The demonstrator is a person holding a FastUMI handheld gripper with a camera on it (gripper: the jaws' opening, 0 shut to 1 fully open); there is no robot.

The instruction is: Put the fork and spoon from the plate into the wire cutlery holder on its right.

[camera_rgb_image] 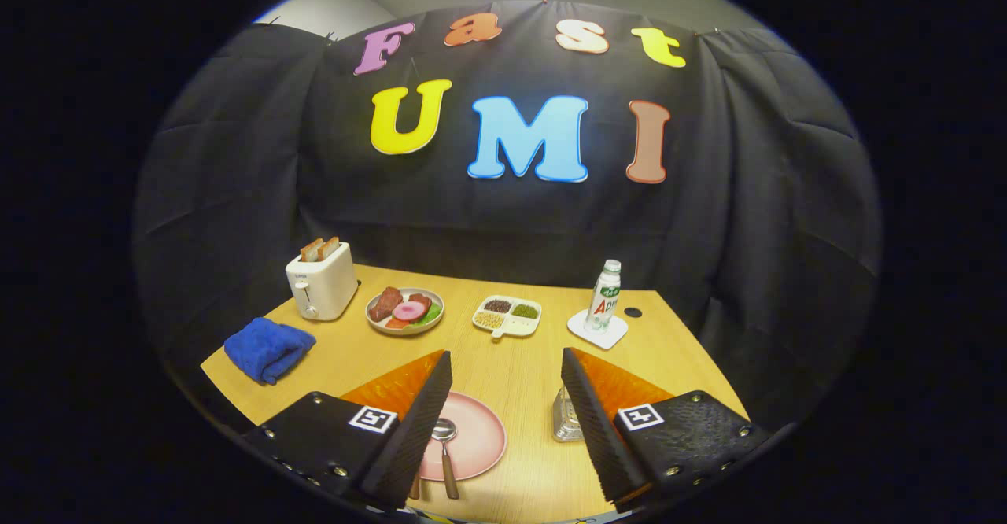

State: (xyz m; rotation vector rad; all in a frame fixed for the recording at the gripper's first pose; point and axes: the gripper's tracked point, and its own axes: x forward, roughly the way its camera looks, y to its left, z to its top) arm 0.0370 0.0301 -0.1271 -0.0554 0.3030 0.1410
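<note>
Gripper point(506, 398) hovers w/ fingers spread wide, gripping nothing. Below, a spoon point(445, 445) lies on the pink plate point(480, 437); wire cutlery holder point(566, 418) sits by the right finger.

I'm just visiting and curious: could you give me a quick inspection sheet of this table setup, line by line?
Surface: wooden table, lit evenly, with a dark round hole near the bottle.
Job's things: pink plate between the fingers, spoon lying on it; a second handle peeks out beside the spoon, probably the fork. Wire holder stands right of the plate, partly hidden by a finger.
Clutter: toaster with bread, blue cloth, food plate, divided dish, bottle on a white coaster.
Grippers: gripper open, fingers spread above the plate, holding nothing.
Cables: nothing seen.
Surroundings: black cloth wall behind and beside the table.
</note>
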